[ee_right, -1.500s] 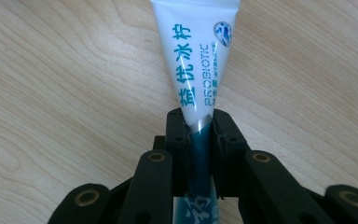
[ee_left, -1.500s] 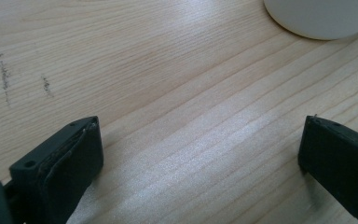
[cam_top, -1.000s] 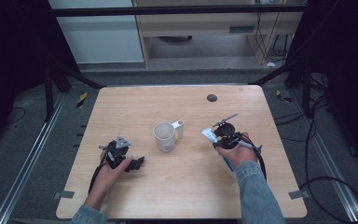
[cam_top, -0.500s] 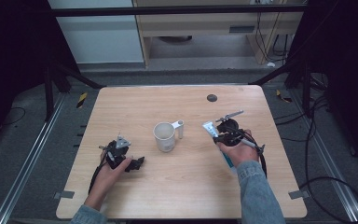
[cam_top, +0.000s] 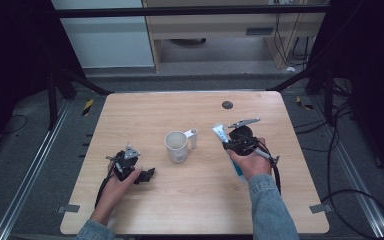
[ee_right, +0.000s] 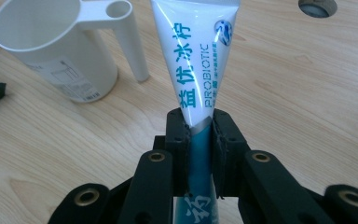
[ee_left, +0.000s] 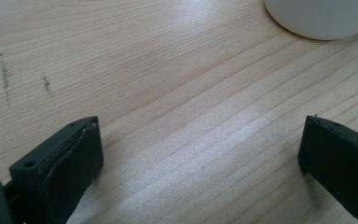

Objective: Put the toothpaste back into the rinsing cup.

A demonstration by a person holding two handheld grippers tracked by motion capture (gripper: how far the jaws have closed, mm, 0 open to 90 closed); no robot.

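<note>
A: Tube position?
B: Toothpaste tube (ee_right: 196,65), white with a teal lower part, clamped between the jaws of the right gripper (ee_right: 200,140), right of table centre. Its flat crimped end points toward the far side, lifted off the wood.

A: Neighbours?
B: White cup (cam_top: 176,146) with a side handle stands just left of the tube, apart from it. A dark round hole (cam_top: 227,104) lies farther back on the wooden table (cam_top: 180,205).

A: Other claw?
B: Left gripper (cam_top: 142,176) low over the near-left table, jaws spread wide, nothing between them.
</note>
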